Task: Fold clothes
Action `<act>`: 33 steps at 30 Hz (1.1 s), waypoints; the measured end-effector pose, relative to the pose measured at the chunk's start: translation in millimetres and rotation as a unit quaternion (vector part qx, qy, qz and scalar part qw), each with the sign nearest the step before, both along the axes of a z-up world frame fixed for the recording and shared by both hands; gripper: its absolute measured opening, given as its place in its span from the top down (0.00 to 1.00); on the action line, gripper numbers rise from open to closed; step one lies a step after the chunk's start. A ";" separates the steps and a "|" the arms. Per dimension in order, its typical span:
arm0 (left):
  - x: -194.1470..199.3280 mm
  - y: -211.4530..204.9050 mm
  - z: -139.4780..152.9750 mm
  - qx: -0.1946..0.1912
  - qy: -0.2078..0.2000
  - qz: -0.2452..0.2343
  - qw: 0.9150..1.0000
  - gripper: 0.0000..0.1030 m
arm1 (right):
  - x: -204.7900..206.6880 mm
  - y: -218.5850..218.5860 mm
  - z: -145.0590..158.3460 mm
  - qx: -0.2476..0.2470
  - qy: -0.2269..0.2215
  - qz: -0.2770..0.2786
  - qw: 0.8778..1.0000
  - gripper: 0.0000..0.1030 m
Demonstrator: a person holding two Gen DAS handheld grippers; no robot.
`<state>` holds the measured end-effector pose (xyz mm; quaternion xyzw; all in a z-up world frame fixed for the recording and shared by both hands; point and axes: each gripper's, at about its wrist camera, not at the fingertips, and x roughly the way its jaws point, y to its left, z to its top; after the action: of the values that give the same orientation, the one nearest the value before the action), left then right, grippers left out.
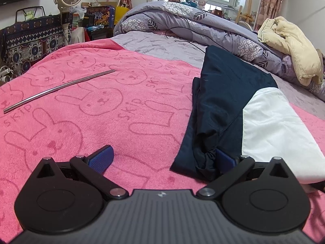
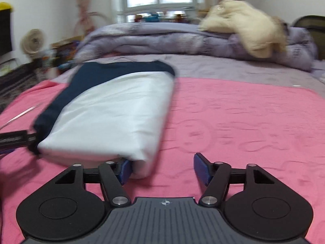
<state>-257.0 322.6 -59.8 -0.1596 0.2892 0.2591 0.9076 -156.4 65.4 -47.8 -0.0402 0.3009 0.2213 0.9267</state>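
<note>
Navy-white folded garment (image 2: 113,109), both hand-held grippers spread, metal rod (image 1: 59,88) sharp only left view.

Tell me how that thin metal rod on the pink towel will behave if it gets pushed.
The metal rod looks round and smooth, so it would probably roll sideways. It seems rigid, so it likely moves as one piece. The plush pink towel should slow it quickly.

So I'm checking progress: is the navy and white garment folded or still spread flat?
Folded. The navy and white garment lies as a compact, layered bundle on the pink towel, with a rounded doubled edge nearest the camera.
</note>
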 end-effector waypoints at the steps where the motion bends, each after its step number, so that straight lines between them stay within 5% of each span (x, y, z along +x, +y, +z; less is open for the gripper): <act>1: 0.1 0.1 -0.1 -0.001 0.000 0.000 1.000 0.00 | 1.8 -1.2 -0.2 -0.010 -0.001 -0.003 1.000 0.31; 6: -2.8 5.0 1.8 -0.015 -0.006 -0.002 1.000 0.00 | 12.5 4.3 -12.0 -0.035 0.009 -0.002 0.999 0.23; 14: -17.6 13.4 8.1 -0.021 -0.004 -0.021 1.000 0.00 | 15.0 -44.1 -1.6 0.095 0.086 0.064 0.990 0.23; 20: -27.9 18.3 9.3 -0.035 -0.013 0.000 0.999 0.00 | 47.3 -65.1 -19.1 0.310 0.220 0.055 0.923 0.24; 25: -34.8 18.8 8.1 -0.033 -0.014 0.032 0.999 0.00 | 71.2 -32.8 -21.9 0.330 0.253 0.042 0.909 0.24; 28: -31.9 7.3 12.2 0.004 0.015 0.040 0.999 0.00 | 79.9 -25.2 -25.4 0.335 0.275 0.017 0.901 0.44; 29: -33.9 0.8 15.9 0.025 0.017 0.042 0.999 0.02 | 83.8 -30.2 -30.2 0.349 0.297 0.006 0.889 0.62; 30: -39.0 -6.5 20.7 0.047 0.005 0.031 0.998 0.02 | 88.1 -36.5 -36.1 0.371 0.323 -0.001 0.870 0.68; 33: -53.2 -28.4 37.2 0.074 -0.055 -0.079 0.993 0.02 | 98.3 -49.1 -45.1 0.412 0.373 -0.015 0.831 0.73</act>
<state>-310.2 294.1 -22.6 -0.0825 0.2310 0.1981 0.9490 -58.1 16.4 -92.9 0.4357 0.5052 0.3087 0.6780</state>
